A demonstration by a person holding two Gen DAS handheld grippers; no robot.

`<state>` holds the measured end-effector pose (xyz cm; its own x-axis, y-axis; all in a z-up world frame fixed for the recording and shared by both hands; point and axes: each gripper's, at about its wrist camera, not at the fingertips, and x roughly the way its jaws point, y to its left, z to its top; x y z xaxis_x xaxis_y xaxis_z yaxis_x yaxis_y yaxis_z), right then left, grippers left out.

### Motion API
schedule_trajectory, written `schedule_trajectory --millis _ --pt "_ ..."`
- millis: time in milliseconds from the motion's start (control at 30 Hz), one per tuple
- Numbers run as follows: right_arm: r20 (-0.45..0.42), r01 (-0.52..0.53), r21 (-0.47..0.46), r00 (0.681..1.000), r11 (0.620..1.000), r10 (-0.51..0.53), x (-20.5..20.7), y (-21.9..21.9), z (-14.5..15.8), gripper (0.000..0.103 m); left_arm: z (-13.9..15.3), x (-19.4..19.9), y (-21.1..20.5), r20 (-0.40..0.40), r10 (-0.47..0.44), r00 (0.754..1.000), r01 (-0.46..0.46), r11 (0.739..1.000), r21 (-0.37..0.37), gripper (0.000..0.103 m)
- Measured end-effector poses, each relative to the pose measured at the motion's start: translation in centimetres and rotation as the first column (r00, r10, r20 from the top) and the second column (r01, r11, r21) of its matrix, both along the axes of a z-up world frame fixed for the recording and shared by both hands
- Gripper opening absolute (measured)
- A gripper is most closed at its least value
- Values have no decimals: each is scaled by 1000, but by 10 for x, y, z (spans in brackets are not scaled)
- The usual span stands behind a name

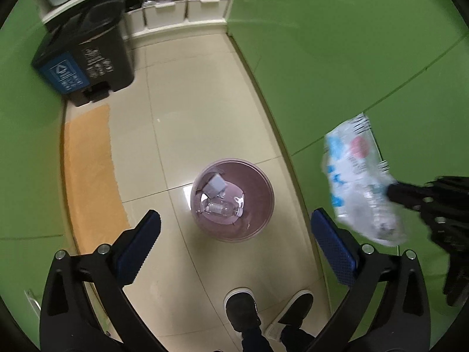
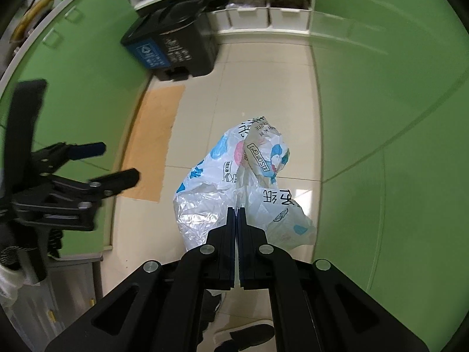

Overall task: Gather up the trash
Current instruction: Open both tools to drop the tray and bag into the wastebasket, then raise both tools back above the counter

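While our right gripper (image 2: 237, 209) pinches the light, crinkly plastic bag (image 2: 234, 182) by its gathered middle, our left gripper (image 1: 234, 228) gapes empty above the pink wastebasket (image 1: 258, 182) at centre frame.

plastic bag (image 2: 234, 182) hides floor beneath; shoes (image 1: 241, 308) cut off by edge.

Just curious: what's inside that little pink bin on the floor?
The pink bin holds a clear plastic bottle and a small grey box. Anything beneath them is hidden.
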<state>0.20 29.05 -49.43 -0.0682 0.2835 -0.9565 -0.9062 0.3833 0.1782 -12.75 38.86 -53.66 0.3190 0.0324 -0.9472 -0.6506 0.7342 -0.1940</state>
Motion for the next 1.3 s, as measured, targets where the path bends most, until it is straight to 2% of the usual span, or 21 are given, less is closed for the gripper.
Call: schedule_trajectory --millis 133,233,267,333,367,400,433,567,633,733,867,1000,1133,1233,1300 --pt "-41 -48 -11 998 999 47 -17 24 -22 1 22 -26 11 39 39 998 -39 999 0 100" --pt "-54 -70 -18 996 997 69 -26 39 -45 1 25 -45 19 59 70 996 -70 998 7 100" --pt "-56 -74 -21 996 997 73 -27 42 -51 5 24 -50 21 61 79 995 -79 997 7 100" --pt "-43 -78 -25 996 997 77 -31 50 -68 16 21 -62 22 68 94 993 -95 995 9 100" --pt "-36 -77 -26 996 997 76 -32 52 -74 45 20 -68 22 71 101 992 -102 995 12 100" --pt "-31 -70 -19 997 997 70 -31 53 -79 83 19 -72 21 72 106 992 -107 994 14 100" --pt "-30 -59 5 998 998 59 -31 52 -82 91 17 -77 20 71 111 991 -113 993 16 100" --pt "-20 -24 -19 1000 1000 24 -28 48 -87 93 10 -86 15 55 122 991 -123 992 7 100" --pt "-11 -15 -26 1000 1000 14 -29 42 -80 93 12 -85 10 49 118 992 -118 993 6 100" --pt "3 5 -20 1000 1000 -4 -27 31 -57 94 26 -80 1 57 104 993 -104 995 5 100" --pt "32 39 6 999 999 -39 -25 9 4 96 66 -70 -16 82 81 993 -81 997 6 100" --pt "57 71 42 996 997 -73 -25 -17 78 97 123 -62 -31 109 48 993 -51 998 28 100" --pt "71 118 83 990 990 -124 -24 -45 160 97 196 -56 -50 137 10 991 -17 998 55 100" --pt "74 162 137 982 977 -173 -26 -76 234 97 252 -52 -65 161 -22 987 9 997 78 100" --pt "82 185 166 976 969 -200 -25 -94 267 97 286 -47 -75 176 -50 983 35 995 90 100"
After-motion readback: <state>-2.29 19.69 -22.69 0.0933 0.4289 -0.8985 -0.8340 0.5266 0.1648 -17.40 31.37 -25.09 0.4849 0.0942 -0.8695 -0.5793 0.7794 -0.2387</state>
